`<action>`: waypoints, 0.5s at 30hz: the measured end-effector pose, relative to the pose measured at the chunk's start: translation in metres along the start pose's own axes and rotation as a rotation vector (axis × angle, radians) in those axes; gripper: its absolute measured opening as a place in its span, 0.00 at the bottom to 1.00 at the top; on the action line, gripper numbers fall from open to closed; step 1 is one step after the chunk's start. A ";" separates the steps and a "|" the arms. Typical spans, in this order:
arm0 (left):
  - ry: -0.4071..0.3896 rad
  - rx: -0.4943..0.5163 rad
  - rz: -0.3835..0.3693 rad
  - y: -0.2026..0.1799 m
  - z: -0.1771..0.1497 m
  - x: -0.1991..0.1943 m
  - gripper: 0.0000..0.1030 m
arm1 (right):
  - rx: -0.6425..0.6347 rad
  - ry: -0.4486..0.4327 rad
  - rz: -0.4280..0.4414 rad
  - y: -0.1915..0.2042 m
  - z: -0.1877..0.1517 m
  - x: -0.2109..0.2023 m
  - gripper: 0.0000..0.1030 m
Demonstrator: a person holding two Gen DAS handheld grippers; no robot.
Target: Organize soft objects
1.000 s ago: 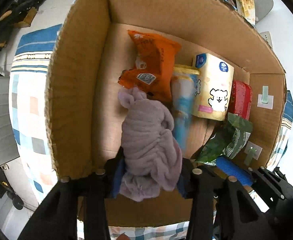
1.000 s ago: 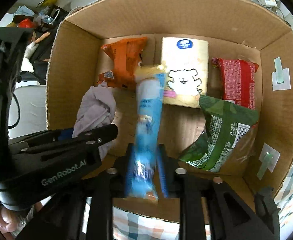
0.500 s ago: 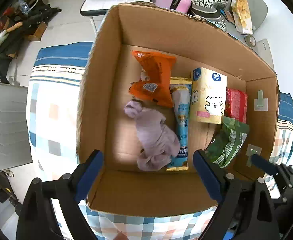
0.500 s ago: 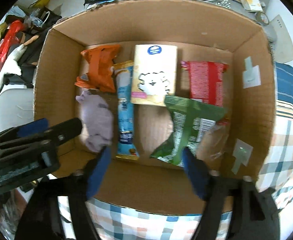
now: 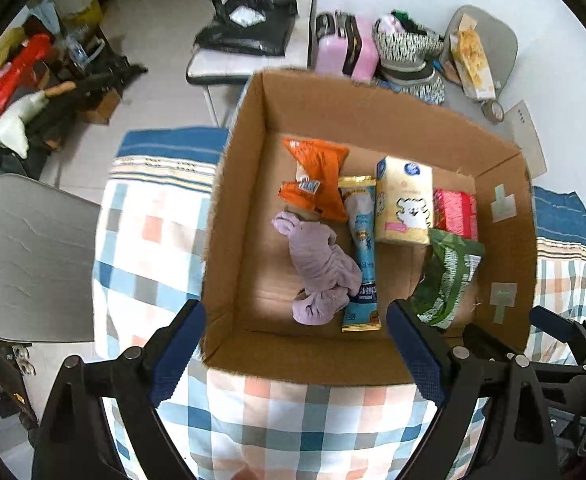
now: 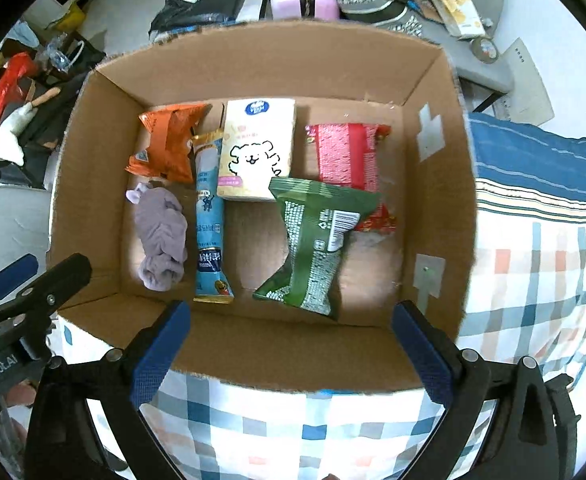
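An open cardboard box (image 5: 229,216) (image 6: 429,216) stands on a checked cloth. Inside lie a lilac soft cloth (image 5: 323,268) (image 6: 160,236), a blue tube pack (image 5: 363,256) (image 6: 209,216), an orange bag (image 5: 319,178) (image 6: 169,142), a cream tissue pack (image 5: 403,202) (image 6: 257,152), a red pack (image 5: 455,212) (image 6: 349,156) and a green bag (image 5: 449,276) (image 6: 315,236). My left gripper (image 5: 295,354) is open and empty above the box's near wall. My right gripper (image 6: 291,350) is open and empty, also over the near wall.
The checked cloth (image 5: 149,232) (image 6: 541,264) covers the surface under the box. A grey chair (image 5: 25,256) stands at the left. Beyond the box are a pink case (image 5: 347,46), bags, a black bag on a seat (image 5: 249,28) and floor clutter at far left.
Both grippers let go: the left released the lilac cloth, the right the blue tube pack, which now lie in the box. Both opened wide and pulled back up above the box.
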State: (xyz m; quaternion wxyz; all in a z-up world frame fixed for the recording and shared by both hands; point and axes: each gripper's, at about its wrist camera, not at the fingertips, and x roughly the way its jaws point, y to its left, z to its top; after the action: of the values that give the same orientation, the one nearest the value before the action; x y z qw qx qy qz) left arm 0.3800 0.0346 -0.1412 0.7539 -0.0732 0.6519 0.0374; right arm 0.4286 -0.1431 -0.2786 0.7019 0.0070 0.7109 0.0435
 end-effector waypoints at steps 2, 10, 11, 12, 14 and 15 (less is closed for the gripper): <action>-0.040 -0.001 0.005 -0.001 -0.006 -0.016 0.90 | 0.008 -0.025 0.005 -0.003 -0.007 -0.011 0.99; -0.203 0.022 0.010 -0.010 -0.040 -0.090 0.90 | 0.007 -0.155 0.011 -0.010 -0.044 -0.069 0.99; -0.222 0.023 0.012 -0.011 -0.046 -0.099 0.90 | 0.008 -0.174 0.018 -0.011 -0.050 -0.079 1.00; -0.240 0.026 0.013 -0.013 -0.052 -0.109 0.90 | 0.009 -0.194 0.023 -0.013 -0.057 -0.090 0.99; -0.281 0.029 0.023 -0.015 -0.067 -0.130 0.90 | 0.012 -0.228 0.033 -0.015 -0.069 -0.106 0.99; -0.293 0.029 0.026 -0.016 -0.071 -0.137 0.90 | 0.012 -0.254 0.035 -0.016 -0.078 -0.118 1.00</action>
State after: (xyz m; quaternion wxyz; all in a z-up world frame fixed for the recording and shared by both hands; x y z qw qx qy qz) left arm 0.2924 0.0131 -0.0152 0.8413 -0.0476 0.5364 0.0482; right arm 0.3537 -0.1716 -0.1611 0.7854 0.0292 0.6163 0.0504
